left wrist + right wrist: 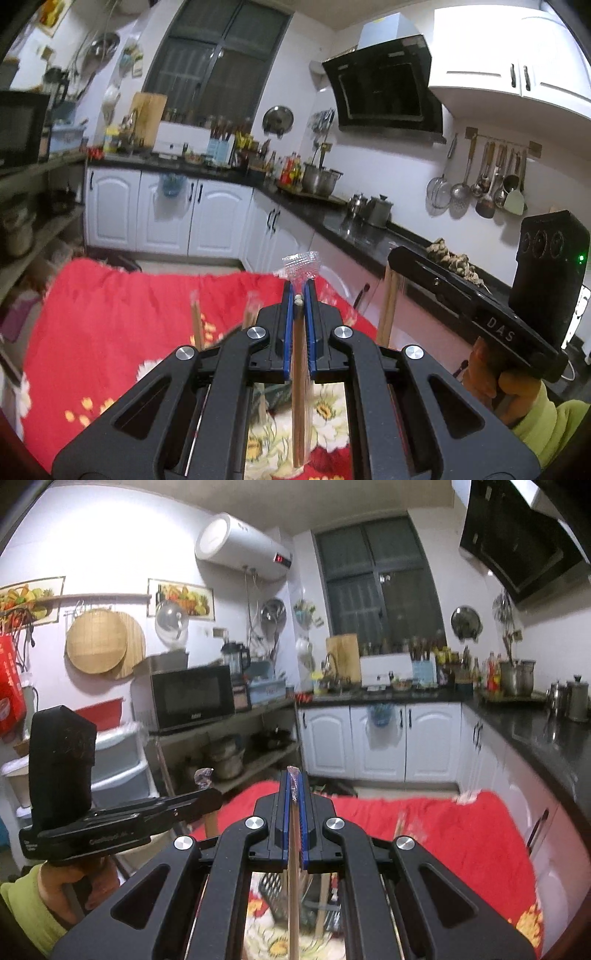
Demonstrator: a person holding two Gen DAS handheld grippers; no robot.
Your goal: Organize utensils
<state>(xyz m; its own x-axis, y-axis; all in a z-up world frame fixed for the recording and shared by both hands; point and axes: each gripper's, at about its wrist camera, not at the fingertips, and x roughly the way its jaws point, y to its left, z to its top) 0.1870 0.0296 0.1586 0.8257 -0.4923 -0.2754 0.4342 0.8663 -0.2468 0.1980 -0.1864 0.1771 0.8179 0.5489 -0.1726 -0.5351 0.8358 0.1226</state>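
While each claw is clamped near the top of a wrapped pair of chopsticks (pixel 300 387), left claw (pixel 300 295) and right claw (pixel 294 786) alike, these light, stiff sticks look slippery in plastic.

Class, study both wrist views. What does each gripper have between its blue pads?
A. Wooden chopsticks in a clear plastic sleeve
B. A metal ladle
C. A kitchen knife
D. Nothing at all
A: the left gripper is shut on wrapped chopsticks with the crinkled clear wrapper poking out above its tips, and the right gripper pinches another wrapped chopstick pair the same way.
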